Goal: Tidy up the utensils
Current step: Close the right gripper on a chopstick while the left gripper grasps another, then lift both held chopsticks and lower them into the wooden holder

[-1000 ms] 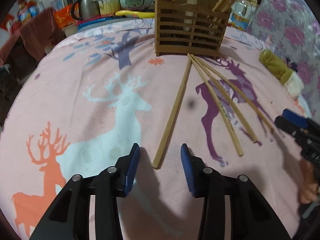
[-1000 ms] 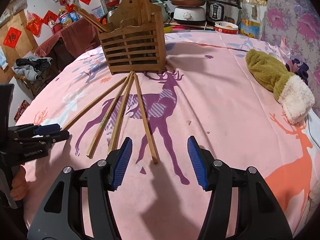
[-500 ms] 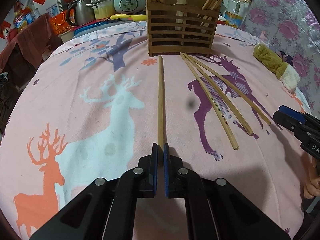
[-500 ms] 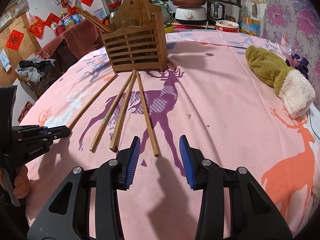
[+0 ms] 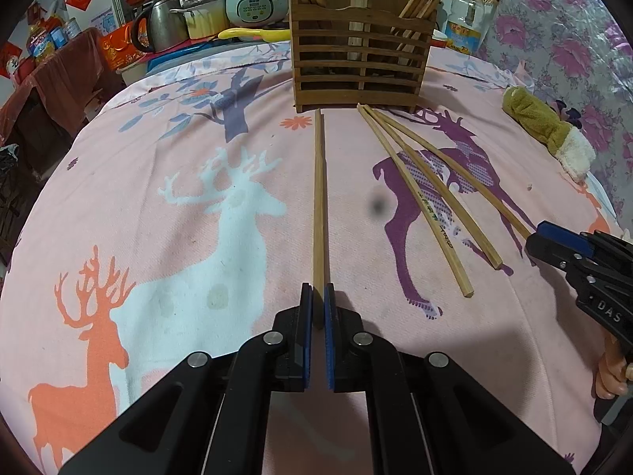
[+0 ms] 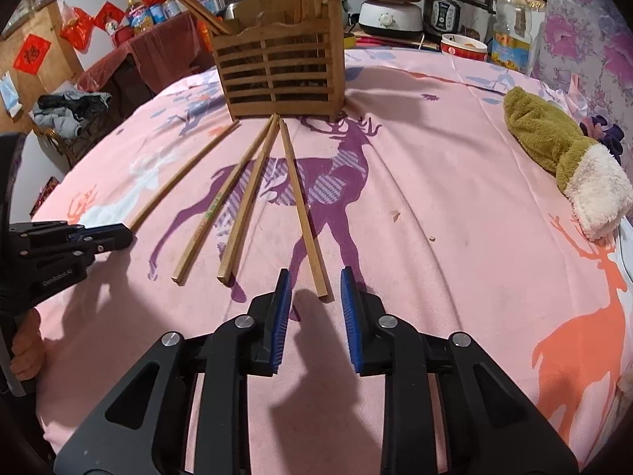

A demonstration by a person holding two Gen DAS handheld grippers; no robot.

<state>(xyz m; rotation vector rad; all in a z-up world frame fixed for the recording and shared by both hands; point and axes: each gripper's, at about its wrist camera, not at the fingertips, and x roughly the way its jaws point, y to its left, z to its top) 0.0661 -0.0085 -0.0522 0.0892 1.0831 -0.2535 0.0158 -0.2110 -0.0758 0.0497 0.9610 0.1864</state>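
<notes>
Left tool (image 5: 318, 308) tilted down, clamped on chopstick (image 5: 319, 198); right tool (image 6: 314, 297) closing, unclamped.

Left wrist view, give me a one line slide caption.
Left tool shut on one chopstick's near end, three more chopsticks lying before the wooden holder.

A pink cloth (image 6: 455, 182) with deer prints covers the table. Behind it, a counter holds a rice cooker (image 5: 257, 0), a steel kettle (image 5: 162, 25) and a dark pressure cooker (image 6: 455, 2). Red paper decorations (image 6: 31, 51) hang on the wall at the left. A flowered fabric (image 5: 573, 39) fills the right side. The light is bright and makes soft shadows.
</notes>
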